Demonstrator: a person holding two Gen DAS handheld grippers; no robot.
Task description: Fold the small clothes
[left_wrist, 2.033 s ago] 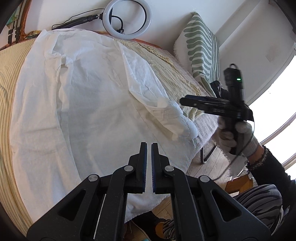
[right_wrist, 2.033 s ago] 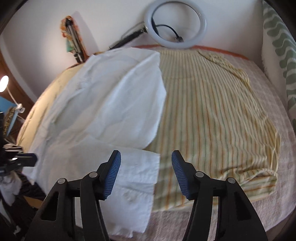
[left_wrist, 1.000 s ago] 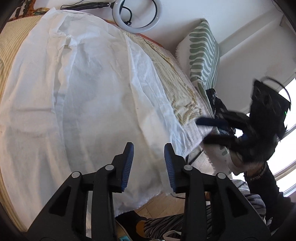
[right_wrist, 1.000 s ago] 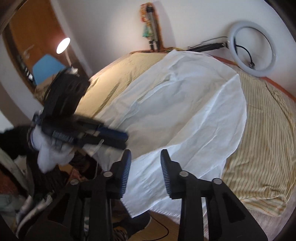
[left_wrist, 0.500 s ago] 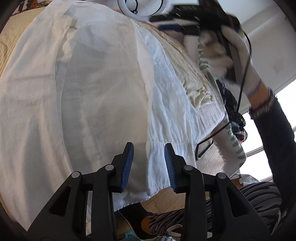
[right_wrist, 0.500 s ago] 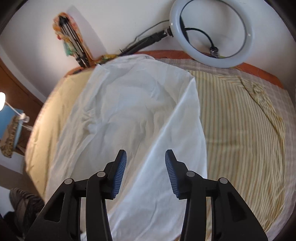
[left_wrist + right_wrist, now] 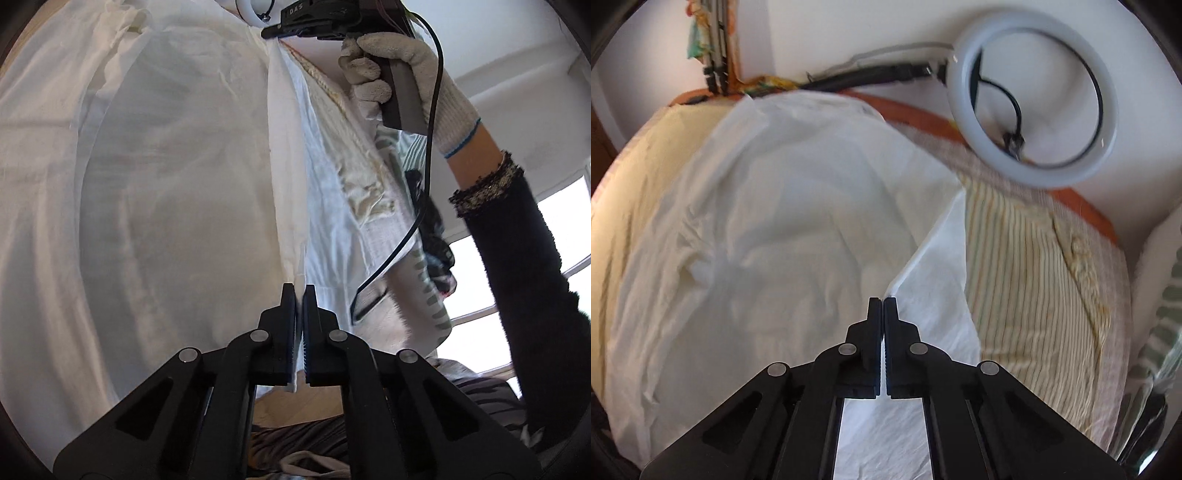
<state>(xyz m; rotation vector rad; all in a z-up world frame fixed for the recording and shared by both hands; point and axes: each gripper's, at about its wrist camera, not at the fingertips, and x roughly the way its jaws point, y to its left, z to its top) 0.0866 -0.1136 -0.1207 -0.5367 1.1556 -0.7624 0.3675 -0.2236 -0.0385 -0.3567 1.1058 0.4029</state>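
I have both sets of jaws pinched shut on one long edge of the white garment [image 7: 177,177]. My left gripper [image 7: 300,295] clamps its near end; straight ahead along that edge, my right gripper [image 7: 273,32] clamps the far end. The taut fold line runs jaw to jaw; the rest lies on the bed [image 7: 1034,266], left of both.

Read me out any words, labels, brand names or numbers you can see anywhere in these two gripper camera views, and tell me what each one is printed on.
"DAS": white letters on the black body of the right gripper, seen in the left wrist view above the white cotton garment. The start of the word may be cut off or too faint to read.
Right wrist view: no readable text.
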